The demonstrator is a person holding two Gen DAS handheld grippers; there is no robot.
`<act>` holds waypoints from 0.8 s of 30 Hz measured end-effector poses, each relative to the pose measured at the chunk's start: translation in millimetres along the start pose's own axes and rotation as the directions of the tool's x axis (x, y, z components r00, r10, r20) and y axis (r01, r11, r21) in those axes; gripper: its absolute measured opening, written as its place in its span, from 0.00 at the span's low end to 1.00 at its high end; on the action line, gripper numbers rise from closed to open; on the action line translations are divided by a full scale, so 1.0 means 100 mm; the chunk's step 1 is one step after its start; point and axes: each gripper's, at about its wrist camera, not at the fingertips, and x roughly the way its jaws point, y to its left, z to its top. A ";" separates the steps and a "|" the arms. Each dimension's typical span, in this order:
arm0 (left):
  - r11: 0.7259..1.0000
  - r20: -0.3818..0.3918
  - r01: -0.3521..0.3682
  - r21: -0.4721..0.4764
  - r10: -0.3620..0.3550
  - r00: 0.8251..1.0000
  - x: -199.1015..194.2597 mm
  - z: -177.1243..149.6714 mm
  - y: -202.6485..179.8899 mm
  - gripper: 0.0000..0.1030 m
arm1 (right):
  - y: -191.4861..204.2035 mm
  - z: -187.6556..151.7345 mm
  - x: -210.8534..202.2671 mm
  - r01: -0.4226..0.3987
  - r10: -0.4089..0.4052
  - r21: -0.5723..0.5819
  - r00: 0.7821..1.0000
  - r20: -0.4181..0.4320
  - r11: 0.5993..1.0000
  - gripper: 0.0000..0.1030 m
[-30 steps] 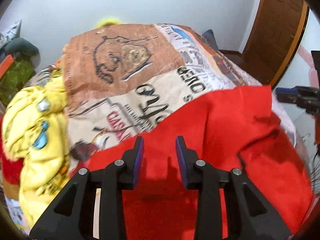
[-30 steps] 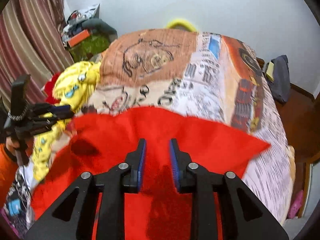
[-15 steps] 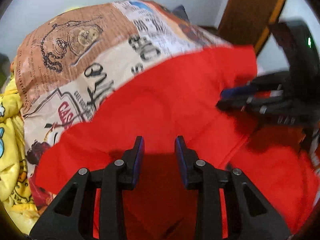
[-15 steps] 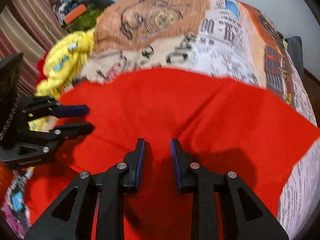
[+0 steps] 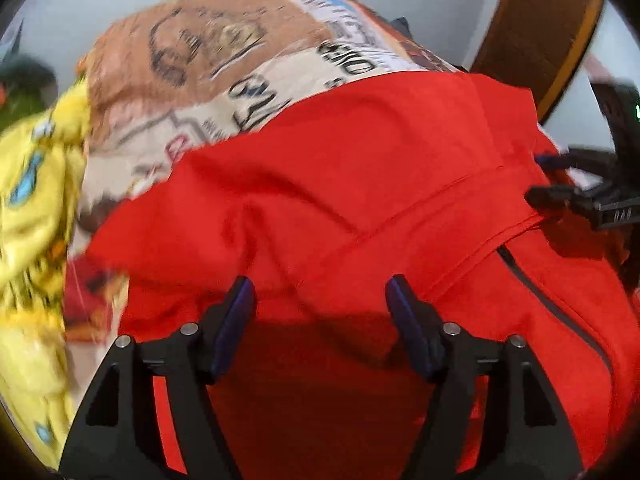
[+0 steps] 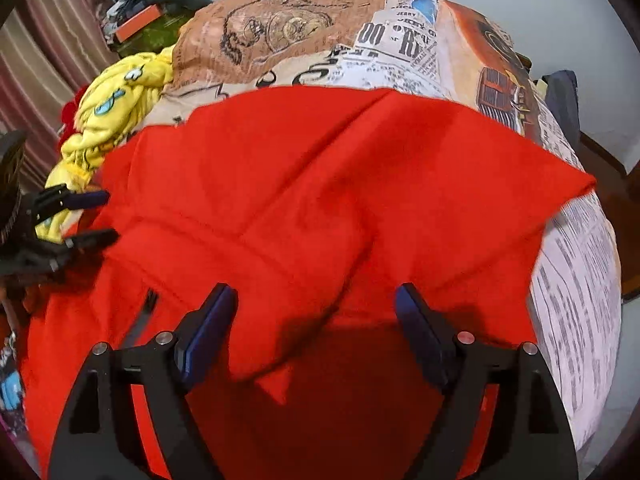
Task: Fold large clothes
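Here, a bright red fleece jacket with a dark zipper [image 5: 360, 200] lies spread across a bed's newspaper-print patchwork cover [image 5: 224, 52], a crumpled yellow cartoon-print garment [image 5: 36, 200] heaped at the left edge. The left gripper [image 5: 320, 312] hovers over the jacket's near left portion, jaws opening, with a loose ridge of red cloth under the gap but not pinched. The right gripper [image 6: 316, 320] does likewise on the other side, jaws opening over a folded corner. The jacket lies directly ahead of both tools, its long axis running side to side across the bed; each hand looks about equally near its own end.
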 end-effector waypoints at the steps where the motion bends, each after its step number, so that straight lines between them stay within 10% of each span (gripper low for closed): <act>1: 1.000 -0.013 0.008 -0.025 -0.009 1.000 -0.02 -0.04 0.06 0.67 | -0.01 -0.03 -0.01 0.003 -0.003 0.006 1.000 -0.010 1.000 0.78; 13: 0.966 0.013 -0.040 -0.254 0.044 0.999 -0.62 -0.37 0.89 0.67 | -0.47 -0.21 -0.36 -0.038 0.034 0.223 0.999 0.021 0.974 0.78; 24: 0.756 0.150 0.280 -0.591 -0.239 0.959 -0.13 -0.27 1.67 0.67 | -1.00 -0.07 -0.29 0.000 -0.024 0.386 0.998 0.058 0.922 0.78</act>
